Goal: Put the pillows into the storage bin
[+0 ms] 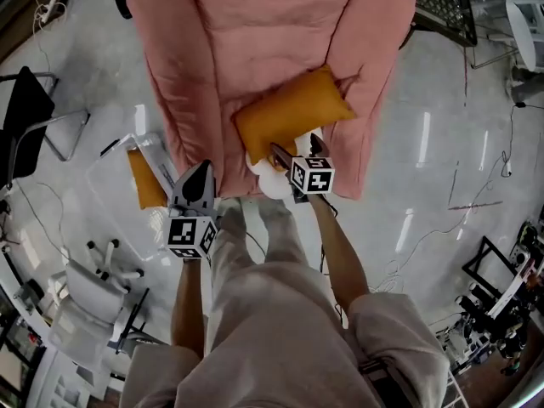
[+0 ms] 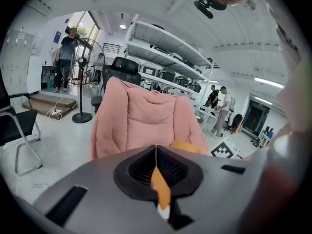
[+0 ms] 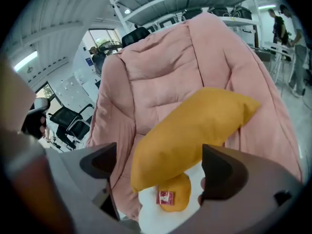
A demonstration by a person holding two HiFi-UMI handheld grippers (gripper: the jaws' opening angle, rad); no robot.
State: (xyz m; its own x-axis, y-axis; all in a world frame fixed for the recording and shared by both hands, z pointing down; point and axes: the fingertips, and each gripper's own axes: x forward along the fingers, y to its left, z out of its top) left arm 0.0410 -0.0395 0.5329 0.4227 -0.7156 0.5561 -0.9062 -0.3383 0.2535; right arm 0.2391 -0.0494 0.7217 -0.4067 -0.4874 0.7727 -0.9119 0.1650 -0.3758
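Right hand-held gripper [image 3: 160, 165] released, jaws wide apart, nothing clamped. Orange rectangular fabric pillow [image 1: 293, 116] sits right ahead of it, near corner about level with the jaw tips and in line with the gap. It lies on the seat of the pink padded armchair [image 1: 255, 32]. Long axis runs diagonally, near-left to far-right from this gripper, so the jaws face the lower end. White plush cushion with orange yolk-like centre and red tag [image 3: 168, 199] is under that near end, touching it.

Clear plastic storage bin [image 1: 157, 151] is on the floor left of the chair, with another orange pillow [image 1: 144, 181] inside. Left hand-held gripper [image 1: 202, 172] is clenched and hangs beside the bin, farther from the pillow. Likely next: right gripper closes on the near end.
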